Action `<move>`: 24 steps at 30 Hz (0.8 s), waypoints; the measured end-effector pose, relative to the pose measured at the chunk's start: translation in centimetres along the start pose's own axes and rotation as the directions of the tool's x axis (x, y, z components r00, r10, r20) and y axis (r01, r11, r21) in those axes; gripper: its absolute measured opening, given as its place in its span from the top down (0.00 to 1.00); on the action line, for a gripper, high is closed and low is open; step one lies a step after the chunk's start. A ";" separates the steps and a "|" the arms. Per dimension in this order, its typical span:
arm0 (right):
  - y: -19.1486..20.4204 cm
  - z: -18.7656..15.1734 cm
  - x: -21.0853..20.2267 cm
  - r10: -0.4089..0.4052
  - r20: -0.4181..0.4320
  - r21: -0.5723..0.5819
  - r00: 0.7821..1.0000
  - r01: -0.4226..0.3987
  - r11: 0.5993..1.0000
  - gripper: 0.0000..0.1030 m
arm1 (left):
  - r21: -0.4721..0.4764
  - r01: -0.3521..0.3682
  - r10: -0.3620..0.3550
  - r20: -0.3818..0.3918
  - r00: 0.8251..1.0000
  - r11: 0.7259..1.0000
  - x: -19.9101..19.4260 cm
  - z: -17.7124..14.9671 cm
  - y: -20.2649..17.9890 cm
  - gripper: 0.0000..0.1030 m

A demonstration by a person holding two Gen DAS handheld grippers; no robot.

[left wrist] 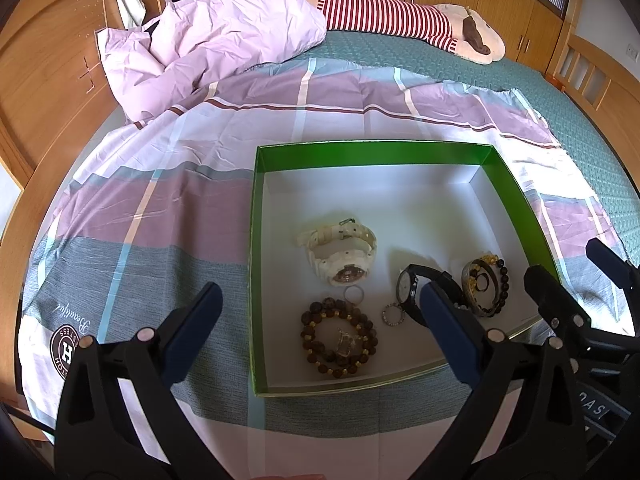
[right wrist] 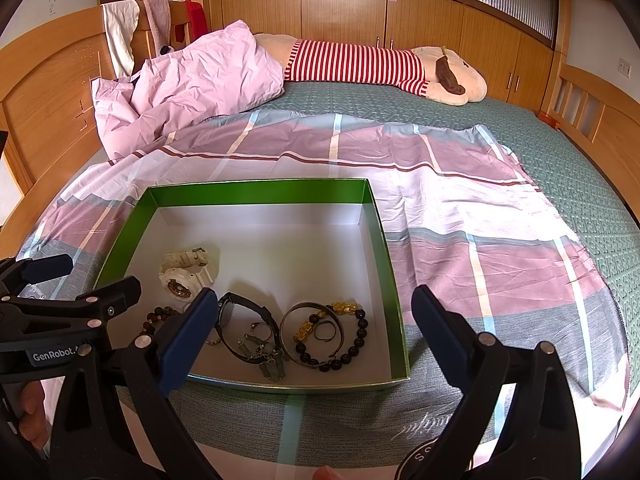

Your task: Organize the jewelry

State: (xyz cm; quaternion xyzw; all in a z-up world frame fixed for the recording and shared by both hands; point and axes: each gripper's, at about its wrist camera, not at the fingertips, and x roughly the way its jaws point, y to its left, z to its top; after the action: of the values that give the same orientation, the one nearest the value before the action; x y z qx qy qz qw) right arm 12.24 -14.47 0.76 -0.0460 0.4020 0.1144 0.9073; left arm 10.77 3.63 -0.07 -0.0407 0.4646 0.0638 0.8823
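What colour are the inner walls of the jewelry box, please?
Green inner walls, white floor; clearest in the right wrist view.

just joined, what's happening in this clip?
A person holds two handheld grippers over a green box on a bed. Both the left gripper and right gripper are open and empty. Inside the box lie a white watch, a black watch, a dark bead bracelet, a brown bead bracelet and small rings. Nothing is gripped.

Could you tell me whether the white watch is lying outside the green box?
No, the white watch lies on the floor of the green box.
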 end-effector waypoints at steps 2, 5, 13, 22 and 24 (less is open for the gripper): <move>0.0 0.0 0.0 0.000 0.000 0.001 1.000 0.000 1.000 0.08 | 0.001 0.002 -0.002 -0.001 1.000 1.000 0.0 -0.1 0.0 0.05; 0.0 0.0 0.0 0.000 -0.001 0.001 1.000 0.000 1.000 0.08 | 0.001 0.001 -0.001 -0.001 1.000 1.000 0.0 0.0 0.0 0.05; 0.0 0.0 0.0 0.001 -0.001 0.000 1.000 -0.001 1.000 0.08 | 0.002 0.001 -0.001 0.002 1.000 1.000 0.1 -0.2 0.0 0.05; 0.0 0.0 0.0 -0.001 0.000 0.001 1.000 0.001 1.000 0.08 | -0.002 0.012 -0.012 -0.010 1.000 1.000 0.3 -0.2 0.1 0.05; 0.0 0.0 0.0 -0.001 0.000 0.000 1.000 0.001 1.000 0.08 | -0.001 0.012 -0.012 -0.011 1.000 1.000 0.3 -0.1 0.1 0.05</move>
State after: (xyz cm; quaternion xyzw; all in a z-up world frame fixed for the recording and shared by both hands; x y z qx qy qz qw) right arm 12.22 -14.48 0.78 -0.0464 0.4020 0.1139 0.9073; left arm 10.80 3.72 -0.39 -0.0442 0.4691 0.0586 0.8801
